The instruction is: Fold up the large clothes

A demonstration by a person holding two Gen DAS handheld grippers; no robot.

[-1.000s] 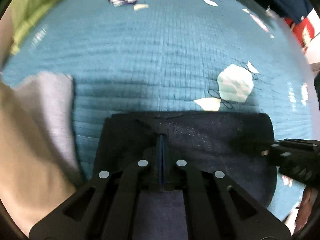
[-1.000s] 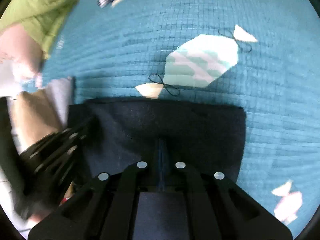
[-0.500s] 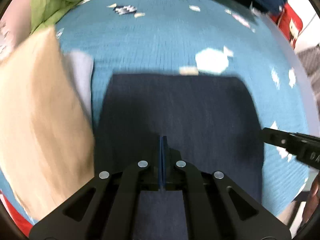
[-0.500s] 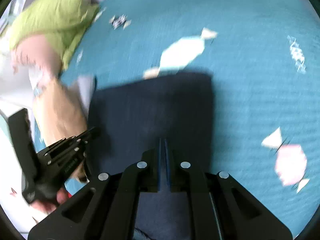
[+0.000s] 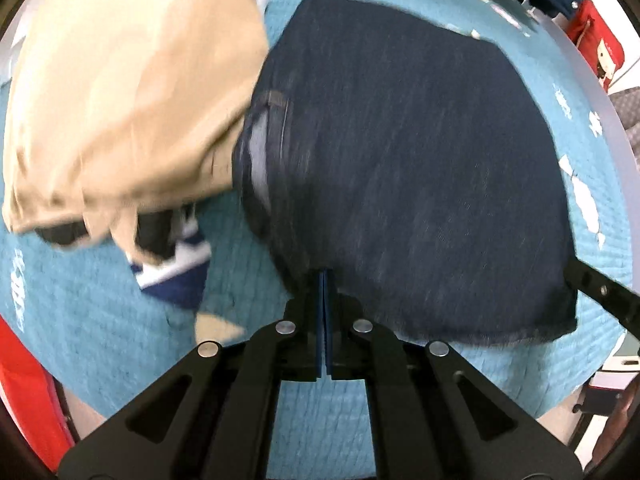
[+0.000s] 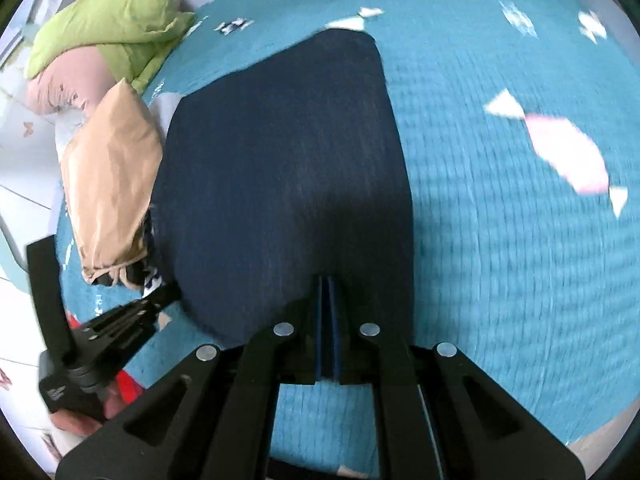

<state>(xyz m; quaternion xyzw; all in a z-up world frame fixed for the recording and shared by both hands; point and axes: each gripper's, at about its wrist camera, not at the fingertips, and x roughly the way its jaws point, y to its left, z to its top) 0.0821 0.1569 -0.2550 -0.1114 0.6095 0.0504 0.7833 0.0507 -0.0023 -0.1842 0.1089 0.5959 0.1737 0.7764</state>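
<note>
A folded dark navy denim garment (image 5: 400, 140) (image 6: 280, 160) lies flat on the teal quilted bedspread (image 5: 100, 300) (image 6: 500, 260); a belt loop shows at its left side. My left gripper (image 5: 324, 274) is shut, its tips over the garment's near left corner, no cloth showing between the pads. My right gripper (image 6: 329, 278) is shut with only a thin slit, tips over the near right part. Each one shows in the other's view: the right gripper (image 5: 570, 264) at the near right corner, the left gripper (image 6: 174, 286) at the near left corner.
A beige folded garment (image 5: 120, 80) (image 6: 108, 172) lies against the navy one's left side, with a navy-and-white striped cloth (image 5: 172, 268) under it. A green duvet (image 6: 108, 28) and a pink pillow (image 6: 60, 84) sit at the far left. The bed's near edge lies just behind the grippers.
Both grippers have drawn back from the garment's far edge to its near edge. The garment has stayed put beside the candy print, so much more of it lies ahead now.
</note>
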